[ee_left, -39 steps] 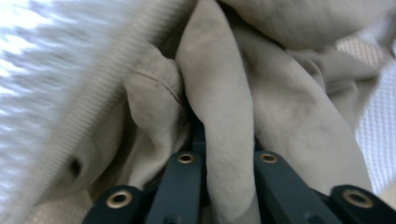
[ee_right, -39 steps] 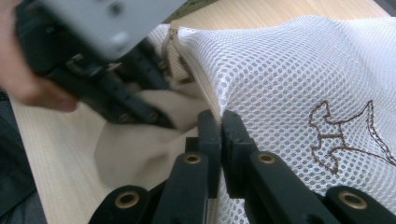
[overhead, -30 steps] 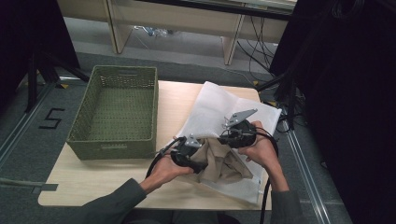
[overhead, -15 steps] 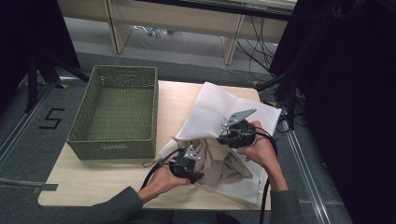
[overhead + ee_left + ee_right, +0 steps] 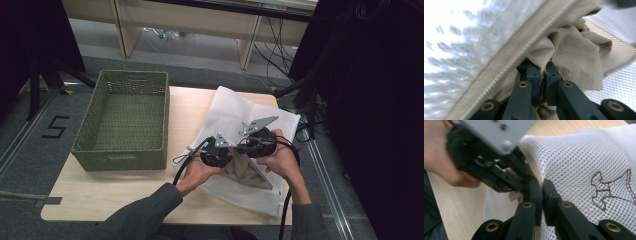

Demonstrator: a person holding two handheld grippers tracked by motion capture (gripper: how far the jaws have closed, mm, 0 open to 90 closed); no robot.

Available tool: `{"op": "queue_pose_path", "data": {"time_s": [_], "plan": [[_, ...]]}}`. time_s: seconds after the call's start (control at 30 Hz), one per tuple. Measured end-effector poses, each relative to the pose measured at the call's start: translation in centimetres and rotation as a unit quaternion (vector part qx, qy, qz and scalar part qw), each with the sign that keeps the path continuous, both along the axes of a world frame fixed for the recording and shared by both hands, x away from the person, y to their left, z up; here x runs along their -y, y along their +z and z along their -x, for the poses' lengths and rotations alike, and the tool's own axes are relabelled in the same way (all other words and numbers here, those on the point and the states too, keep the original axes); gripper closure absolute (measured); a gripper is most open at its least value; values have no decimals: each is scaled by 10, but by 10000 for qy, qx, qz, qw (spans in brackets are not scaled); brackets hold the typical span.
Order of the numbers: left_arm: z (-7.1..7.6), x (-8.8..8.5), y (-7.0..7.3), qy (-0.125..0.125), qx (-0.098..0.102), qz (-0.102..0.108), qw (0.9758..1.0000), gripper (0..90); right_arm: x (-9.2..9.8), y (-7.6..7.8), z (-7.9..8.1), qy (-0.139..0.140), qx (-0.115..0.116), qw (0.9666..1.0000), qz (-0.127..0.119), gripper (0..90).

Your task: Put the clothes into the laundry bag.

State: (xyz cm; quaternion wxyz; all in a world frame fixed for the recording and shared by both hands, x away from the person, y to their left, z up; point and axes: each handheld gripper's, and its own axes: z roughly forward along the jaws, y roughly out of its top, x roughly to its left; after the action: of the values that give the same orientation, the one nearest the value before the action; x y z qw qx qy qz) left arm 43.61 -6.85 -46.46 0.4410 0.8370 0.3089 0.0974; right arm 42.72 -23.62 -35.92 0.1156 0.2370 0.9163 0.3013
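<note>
Pinching a fold of beige cloth, the left gripper's fingers have just been closing, while the right gripper's fingers press together on the white mesh bag's edge above the worktop, beside the green basket.

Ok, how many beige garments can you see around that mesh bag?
1. The beige garment lies bunched at the mouth of the white mesh bag, where the left tool pinches a fold of it. More could be hidden inside the bag.

"5" taped on floor.
</note>
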Motion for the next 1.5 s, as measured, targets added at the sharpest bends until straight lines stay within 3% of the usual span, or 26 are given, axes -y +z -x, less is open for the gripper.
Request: {"op": "queue_pose_path", "data": {"time_s": [0.07,0.1,0.2,0.3,0.4,0.5,0.6,0.63,0.73,0.83,0.93,0.97,1.07,1.17,1.23,1.33,1.43,1.5], "plan": [[1,-1,-10,-43,-344,6,9994,733,0,-1,0,-55,-23,10000,30,888],[3,-3,-13,-36,-390,-8,9992,669,1,-2,0,-70,-43,10000,34,888],[15,-16,-15,-43,-326,-145,9994,511,3,-2,0,-85,-60,9999,15,888],[29,-34,-11,-48,-136,-387,9991,375,4,-2,0,-117,-82,9999,13,888],[37,-46,-13,41,-243,-629,9977,295,2,-2,0,-81,-66,9999,22,888],[32,-43,-21,11,-306,-737,9968,399,0,-2,0,-41,-61,10000,48,888],[19,-33,-27,-23,-559,-364,9978,624,-2,-2,0,-32,-58,10000,68,888],[16,-28,-28,-78,-563,-316,9979,713,-2,-2,0,-28,-64,10000,66,888],[7,-12,-25,-45,-326,-415,9986,843,0,-3,-1,-34,-74,10000,19,888],[-8,0,-17,243,-122,-201,9994,856,1,-3,0,-26,-93,9999,31,888],[-12,4,-19,248,-211,-200,9993,842,2,-3,-1,-48,-60,10000,63,888],[-10,2,-21,186,-351,-213,9990,815,3,-3,-1,-33,-41,10000,68,888],[0,-8,-25,28,-485,-207,9986,687,4,-3,-1,-81,-90,9999,56,888],[13,-24,-20,19,-362,-289,9989,558,5,-3,-1,-62,-87,9999,46,888],[19,-36,-15,51,-312,-310,9990,539,5,-3,-1,-77,-86,9999,45,888],[22,-41,-11,-91,-398,-295,9987,554,3,-5,-1,-66,-101,9999,74,888],[24,-31,-15,-181,-519,-84,9985,577,0,-5,0,-58,-123,9998,109,888],[22,-22,-20,-237,-587,-47,9980,620,0,-5,0,-58,-128,9998,106,888]]}}
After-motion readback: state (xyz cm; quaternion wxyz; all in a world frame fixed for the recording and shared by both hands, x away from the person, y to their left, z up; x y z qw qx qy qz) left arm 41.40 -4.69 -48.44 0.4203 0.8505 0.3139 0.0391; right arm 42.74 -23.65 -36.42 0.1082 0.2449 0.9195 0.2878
